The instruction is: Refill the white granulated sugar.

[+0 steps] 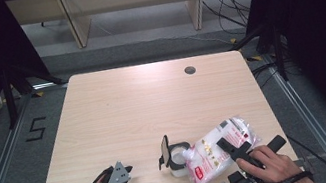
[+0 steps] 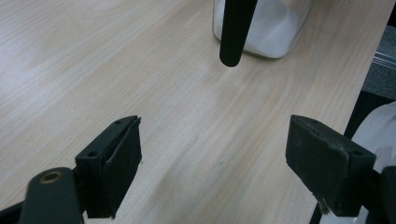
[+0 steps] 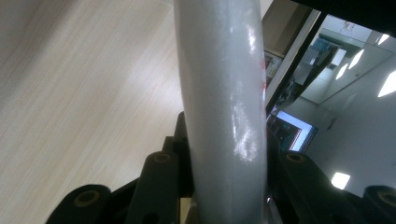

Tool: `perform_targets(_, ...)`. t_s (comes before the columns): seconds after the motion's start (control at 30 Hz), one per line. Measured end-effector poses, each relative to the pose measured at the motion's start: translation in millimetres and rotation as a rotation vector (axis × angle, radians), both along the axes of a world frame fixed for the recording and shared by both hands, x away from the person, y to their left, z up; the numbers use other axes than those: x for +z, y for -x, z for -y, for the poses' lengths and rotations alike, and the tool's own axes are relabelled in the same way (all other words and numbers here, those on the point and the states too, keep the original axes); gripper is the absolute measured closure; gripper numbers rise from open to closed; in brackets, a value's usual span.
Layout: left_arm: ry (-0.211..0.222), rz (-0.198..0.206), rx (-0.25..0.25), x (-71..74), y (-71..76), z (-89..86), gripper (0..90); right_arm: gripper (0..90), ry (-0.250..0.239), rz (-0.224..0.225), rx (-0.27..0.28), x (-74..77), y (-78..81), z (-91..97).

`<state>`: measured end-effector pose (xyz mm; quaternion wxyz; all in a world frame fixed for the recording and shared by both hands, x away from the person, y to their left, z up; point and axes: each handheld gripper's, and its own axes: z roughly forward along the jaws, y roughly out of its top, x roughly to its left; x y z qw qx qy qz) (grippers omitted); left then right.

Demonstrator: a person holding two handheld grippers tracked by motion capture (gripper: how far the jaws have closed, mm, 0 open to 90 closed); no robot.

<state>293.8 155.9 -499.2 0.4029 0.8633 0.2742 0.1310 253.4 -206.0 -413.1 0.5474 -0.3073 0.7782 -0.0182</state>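
A clear square jar (image 1: 178, 160) with white powder in it stands near the table's front edge, its black flip lid (image 1: 165, 151) raised. In the left gripper view the jar (image 2: 275, 28) sits just ahead, with the lid (image 2: 236, 30) hanging in front of it. My left gripper (image 1: 135, 181) rests to the jar's left, open, with bare wood between its jaws (image 2: 215, 154). My right gripper (image 1: 234, 149) is shut on a clear bag of white grains with a red label (image 1: 213, 156). The bag's corner reaches the jar's rim. The bag's glossy edge (image 3: 224, 93) runs up between the shut jaws.
The wooden table (image 1: 143, 105) has a round cable hole (image 1: 190, 70) at the back right. Dark curtains and metal floor rails flank it. Desk legs and cables lie on the floor beyond the far edge.
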Motion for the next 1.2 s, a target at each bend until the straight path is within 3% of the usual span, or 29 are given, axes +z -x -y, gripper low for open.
perform_targets(1.2,0.0,0.004,-0.004,0.3,-0.3,-0.3,18.1,71.4,-0.015,-0.011,-0.037,-1.0,0.8,2.7)
